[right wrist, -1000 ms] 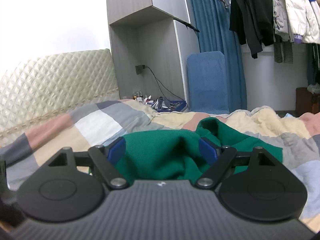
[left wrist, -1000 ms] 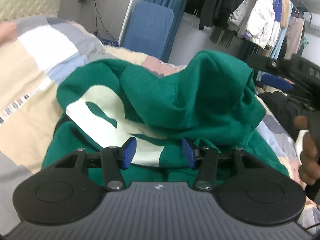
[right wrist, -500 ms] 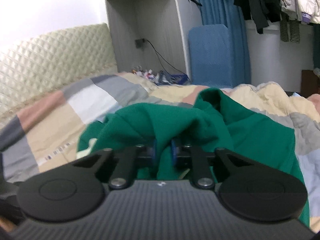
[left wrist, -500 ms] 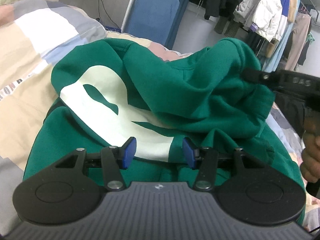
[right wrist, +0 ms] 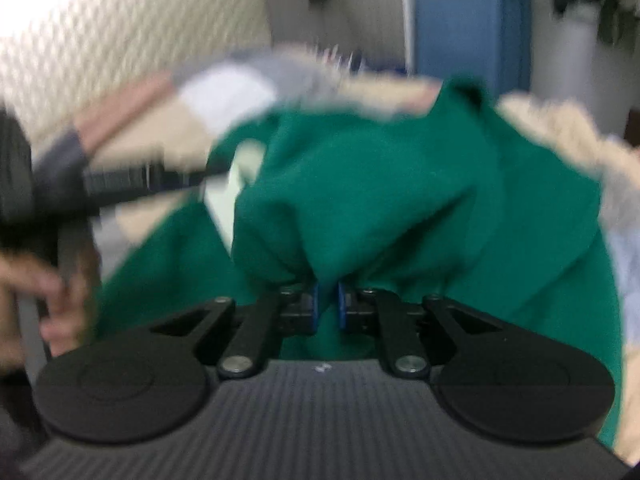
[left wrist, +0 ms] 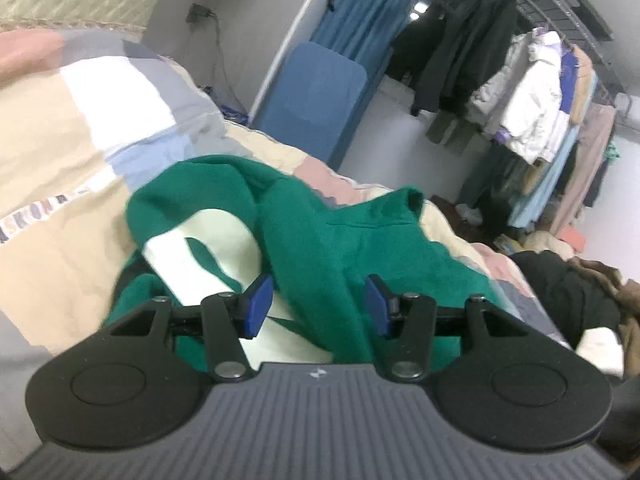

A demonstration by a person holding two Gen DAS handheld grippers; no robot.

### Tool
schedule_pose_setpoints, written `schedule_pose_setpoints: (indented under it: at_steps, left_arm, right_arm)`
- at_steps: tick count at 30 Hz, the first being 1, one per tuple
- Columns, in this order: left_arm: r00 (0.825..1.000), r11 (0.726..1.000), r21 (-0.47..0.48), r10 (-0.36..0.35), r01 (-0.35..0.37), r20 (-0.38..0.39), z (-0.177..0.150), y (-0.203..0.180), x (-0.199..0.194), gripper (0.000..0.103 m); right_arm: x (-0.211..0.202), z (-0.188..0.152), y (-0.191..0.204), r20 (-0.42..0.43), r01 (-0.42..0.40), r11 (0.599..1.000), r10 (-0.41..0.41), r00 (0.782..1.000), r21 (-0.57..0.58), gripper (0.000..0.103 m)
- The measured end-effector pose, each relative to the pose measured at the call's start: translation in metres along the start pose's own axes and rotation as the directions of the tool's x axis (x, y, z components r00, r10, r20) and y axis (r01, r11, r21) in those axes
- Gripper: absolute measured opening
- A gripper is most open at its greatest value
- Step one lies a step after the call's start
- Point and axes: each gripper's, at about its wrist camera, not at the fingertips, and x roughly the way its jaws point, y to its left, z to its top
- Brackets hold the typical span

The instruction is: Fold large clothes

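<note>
A green hoodie (left wrist: 320, 240) with a pale print lies bunched on the patchwork quilt (left wrist: 60, 152). My left gripper (left wrist: 318, 306) is open, its blue pads on either side of a raised fold of the hoodie, not clamped on it. My right gripper (right wrist: 329, 306) is shut on a fold of the green hoodie (right wrist: 380, 184) and holds it lifted. The right wrist view is blurred by motion. The left gripper and the hand holding it show at the left of the right wrist view (right wrist: 120, 184).
A quilted headboard (right wrist: 120, 52) stands behind the bed. A blue padded board (left wrist: 316, 100) leans by the wall. A rack of hanging coats (left wrist: 520, 88) fills the right side. Dark clothes (left wrist: 572, 296) are piled at the bed's right edge.
My right gripper closed on a fold of the hoodie and has pulled it up and toward me. My left gripper stayed open and shifted over the hoodie; the right gripper left its view.
</note>
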Motion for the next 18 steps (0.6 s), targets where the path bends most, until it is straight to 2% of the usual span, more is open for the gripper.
schedule_pose_setpoints:
  at_steps: [2,6,8,11,12,14,16,18]
  left_arm:
    - [0.999,0.999,0.026,-0.041,0.041,0.006,-0.003,-0.008,-0.001,0.057]
    - [0.996,0.993,0.087,-0.075,0.078,-0.043,-0.014,-0.026,0.012,0.057]
    - [0.993,0.990,0.101,-0.095,0.102,-0.068,-0.020,-0.034,0.020,0.057]
    - [0.990,0.987,0.128,-0.088,0.102,-0.110,-0.030,-0.042,0.035,0.057]
    - [0.990,0.985,0.145,-0.078,0.095,-0.118,-0.033,-0.045,0.039,0.057]
    - [0.990,0.983,0.170,-0.055,0.077,-0.129,-0.039,-0.049,0.045,0.057]
    - [0.989,0.982,0.182,-0.030,0.057,-0.147,-0.044,-0.051,0.050,0.057]
    - [0.988,0.980,0.193,-0.018,0.048,-0.153,-0.047,-0.051,0.054,0.057]
  right_arm:
    - [0.011,-0.008,0.001,-0.061,-0.024,0.999,0.026,0.998,0.029,0.011]
    - [-0.001,-0.007,0.008,-0.027,-0.010,1.000,0.010,1.000,0.015,0.013]
    - [-0.014,-0.009,0.006,-0.006,-0.014,0.999,0.014,1.000,0.036,0.017]
    - [-0.035,-0.015,0.003,0.009,-0.011,0.998,0.011,1.000,0.069,0.019]
    - [-0.042,-0.015,0.000,0.022,-0.008,0.996,0.006,1.000,0.083,0.022]
    - [-0.057,-0.015,-0.006,0.064,-0.003,0.993,-0.005,0.998,0.115,0.049]
    - [-0.070,-0.014,-0.016,0.121,0.018,0.987,-0.038,0.992,0.163,0.063]
    - [-0.077,-0.008,-0.025,0.172,0.035,0.979,-0.070,0.983,0.202,0.062]
